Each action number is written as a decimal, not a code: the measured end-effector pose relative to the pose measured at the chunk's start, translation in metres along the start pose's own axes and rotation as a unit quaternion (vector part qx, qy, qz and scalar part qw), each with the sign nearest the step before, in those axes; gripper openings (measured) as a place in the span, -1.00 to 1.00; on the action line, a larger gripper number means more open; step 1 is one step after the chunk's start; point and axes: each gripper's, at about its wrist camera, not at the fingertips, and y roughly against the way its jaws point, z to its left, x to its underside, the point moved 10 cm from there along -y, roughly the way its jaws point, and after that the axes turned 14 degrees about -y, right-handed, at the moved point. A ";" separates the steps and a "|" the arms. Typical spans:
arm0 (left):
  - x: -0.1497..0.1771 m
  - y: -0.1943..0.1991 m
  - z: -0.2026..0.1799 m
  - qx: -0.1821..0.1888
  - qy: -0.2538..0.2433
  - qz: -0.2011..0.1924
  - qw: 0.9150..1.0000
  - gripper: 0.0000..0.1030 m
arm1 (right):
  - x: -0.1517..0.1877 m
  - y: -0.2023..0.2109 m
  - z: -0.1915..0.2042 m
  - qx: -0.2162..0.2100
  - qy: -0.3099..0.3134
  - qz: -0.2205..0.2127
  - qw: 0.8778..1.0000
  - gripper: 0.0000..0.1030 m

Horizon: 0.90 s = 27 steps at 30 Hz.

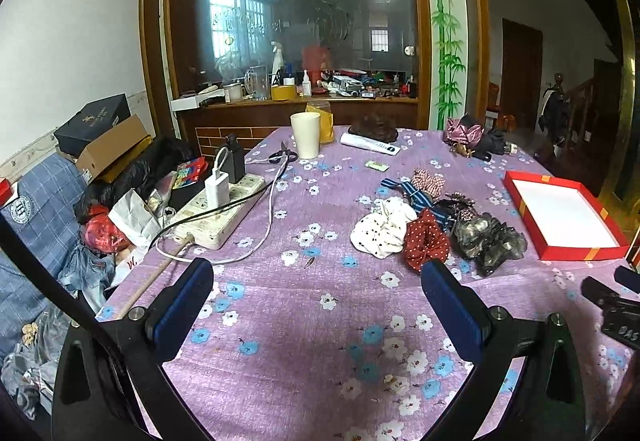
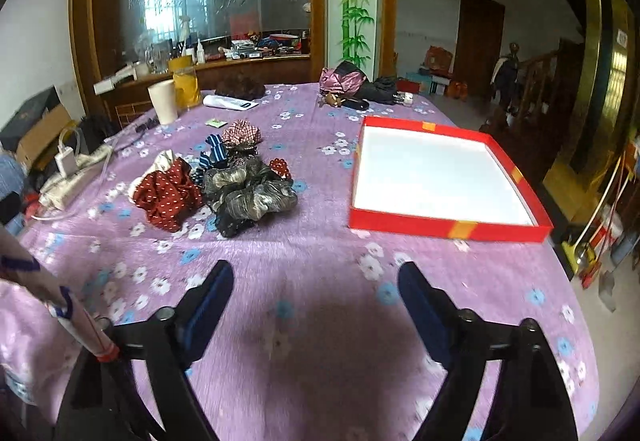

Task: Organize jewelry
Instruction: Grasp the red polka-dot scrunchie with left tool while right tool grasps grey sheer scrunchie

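Nothing sorted yet - both claws, left (image 1: 318, 283) and right (image 2: 316, 287), spread and empty; next, pinch a scrunchie (image 2: 250, 191) for the red tray (image 2: 448, 227).

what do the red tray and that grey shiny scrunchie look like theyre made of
Red tray: likely cardboard, thin straight walls with a matte white lining and glossy red paper wrap. Grey scrunchie: looks like gathered satin-like fabric, going by its crinkled folds with a silvery sheen.
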 end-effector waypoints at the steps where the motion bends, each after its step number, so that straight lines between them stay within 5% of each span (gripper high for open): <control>1: -0.002 0.003 0.002 0.000 0.000 -0.002 1.000 1.00 | 0.000 0.001 -0.002 -0.004 -0.006 0.005 1.000 0.66; 13: 0.007 -0.025 -0.013 0.007 -0.032 0.024 0.999 1.00 | 0.005 -0.010 0.008 -0.016 -0.005 0.019 1.000 0.65; 27: -0.008 -0.104 -0.077 0.118 -0.048 0.073 0.989 0.94 | -0.014 -0.084 0.044 -0.082 -0.021 0.081 0.993 0.42</control>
